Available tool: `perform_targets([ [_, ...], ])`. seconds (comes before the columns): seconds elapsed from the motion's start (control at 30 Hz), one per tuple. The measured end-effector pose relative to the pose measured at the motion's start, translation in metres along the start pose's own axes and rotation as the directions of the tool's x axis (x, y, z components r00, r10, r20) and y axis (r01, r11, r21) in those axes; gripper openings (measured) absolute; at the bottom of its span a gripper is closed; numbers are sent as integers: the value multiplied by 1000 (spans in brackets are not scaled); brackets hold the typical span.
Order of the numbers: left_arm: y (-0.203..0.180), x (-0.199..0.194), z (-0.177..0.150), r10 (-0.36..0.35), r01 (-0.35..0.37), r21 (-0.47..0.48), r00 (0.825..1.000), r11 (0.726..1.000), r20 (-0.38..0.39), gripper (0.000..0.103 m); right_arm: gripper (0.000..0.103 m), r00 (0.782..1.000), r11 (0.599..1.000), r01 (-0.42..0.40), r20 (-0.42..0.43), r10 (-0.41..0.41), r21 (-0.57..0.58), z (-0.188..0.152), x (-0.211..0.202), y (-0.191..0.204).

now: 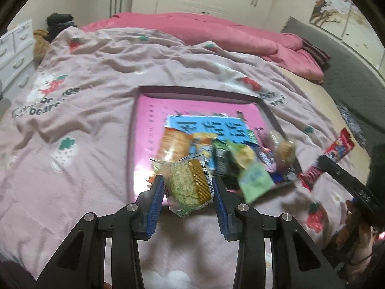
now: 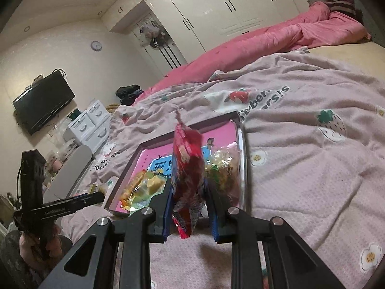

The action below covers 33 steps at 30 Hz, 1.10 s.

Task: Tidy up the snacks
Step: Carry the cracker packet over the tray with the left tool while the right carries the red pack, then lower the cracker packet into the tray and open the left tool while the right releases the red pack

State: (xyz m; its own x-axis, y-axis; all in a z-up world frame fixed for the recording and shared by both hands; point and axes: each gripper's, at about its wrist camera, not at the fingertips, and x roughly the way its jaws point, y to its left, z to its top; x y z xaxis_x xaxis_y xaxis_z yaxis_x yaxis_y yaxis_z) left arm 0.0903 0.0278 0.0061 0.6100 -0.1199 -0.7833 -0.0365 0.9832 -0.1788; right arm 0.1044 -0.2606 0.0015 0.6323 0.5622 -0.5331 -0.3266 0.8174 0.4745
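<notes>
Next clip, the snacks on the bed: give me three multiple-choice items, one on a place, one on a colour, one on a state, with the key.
1. Where does the pink tray sit?
A. on the strawberry-print blanket
B. on the white drawers
C. on the floor

2. What is the main colour of the packet in the right gripper?
A. green
B. red
C. white

3. What is the state of the left gripper?
A. open and empty
B. shut on nothing
C. closed on a clear-wrapped biscuit packet

Key:
1 A, the tray lies flat on the blanket that covers the bed.
2 B, the wrapper standing between the blue pads is mostly red.
3 C, both blue pads press the sides of the packet, which is held near the tray's close edge.
</notes>
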Motion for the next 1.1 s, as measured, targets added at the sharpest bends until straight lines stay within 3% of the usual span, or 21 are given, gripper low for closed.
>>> perform_targets([
  [0.33, 4, 31, 7, 48, -48, 3, 999, 999, 1, 41, 26, 1000, 996, -5, -26, 3, -84, 4, 24, 17],
  [0.57, -6, 46, 7, 56, -55, 33, 998, 998, -13, 41, 26, 998, 985, 31, -45, -39, -170, 5, 44, 28],
  [1.1, -13, 62, 8, 66, -64, 52, 997, 997, -38, 42, 26, 996, 976, -6, -93, -15, -220, 4, 77, 36],
])
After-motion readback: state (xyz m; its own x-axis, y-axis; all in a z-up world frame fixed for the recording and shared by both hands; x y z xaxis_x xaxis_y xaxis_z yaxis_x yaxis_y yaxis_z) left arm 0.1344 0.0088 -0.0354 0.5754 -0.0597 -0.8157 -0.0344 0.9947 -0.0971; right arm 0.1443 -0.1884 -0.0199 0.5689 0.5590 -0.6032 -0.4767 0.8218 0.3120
